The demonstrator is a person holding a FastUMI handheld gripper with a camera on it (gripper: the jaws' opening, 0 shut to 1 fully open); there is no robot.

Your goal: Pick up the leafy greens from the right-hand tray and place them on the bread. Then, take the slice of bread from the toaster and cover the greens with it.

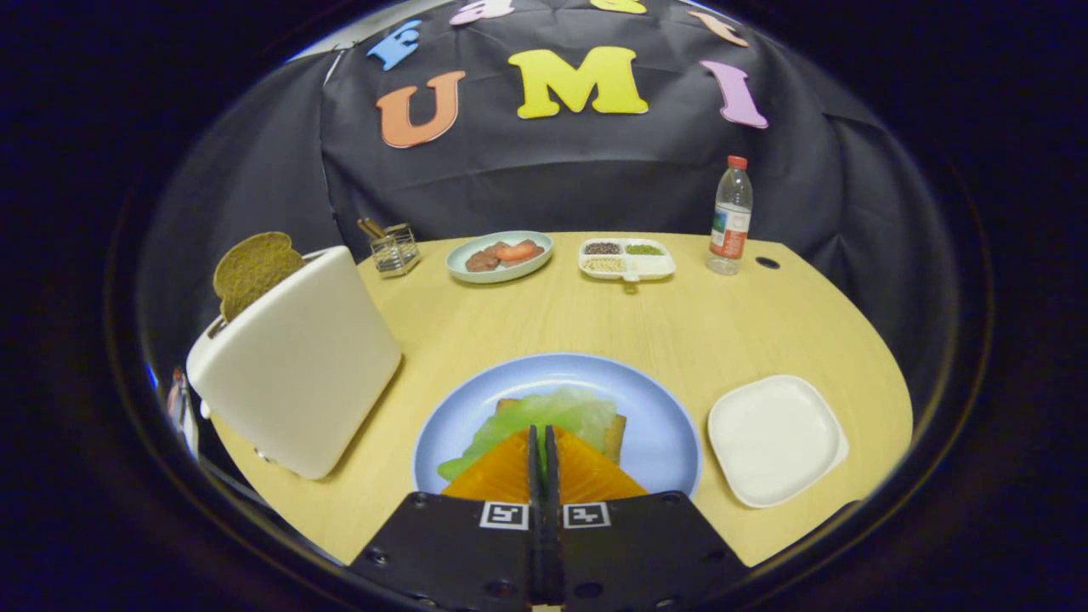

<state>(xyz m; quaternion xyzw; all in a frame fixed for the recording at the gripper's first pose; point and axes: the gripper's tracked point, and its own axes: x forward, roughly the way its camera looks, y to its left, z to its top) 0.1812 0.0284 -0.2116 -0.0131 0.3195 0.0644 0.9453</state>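
The leafy greens [565,412] lie across a slice of bread [614,437] on the blue plate [659,399], just ahead of my fingers. My gripper [541,432] is shut, and its tips meet on the near edge of the greens, low over the plate. The wide finger pads hide the near part of the bread and the greens. To the left stands a white toaster [297,365], with a brown slice of bread [253,268] sticking up out of its slot. The white square tray [773,438] to the right of the plate has nothing on it.
At the back of the wooden table [680,323] stand a wire holder [394,249], a pale green plate of sausage pieces [500,255], a divided white dish of seeds [626,258] and a water bottle [730,217].
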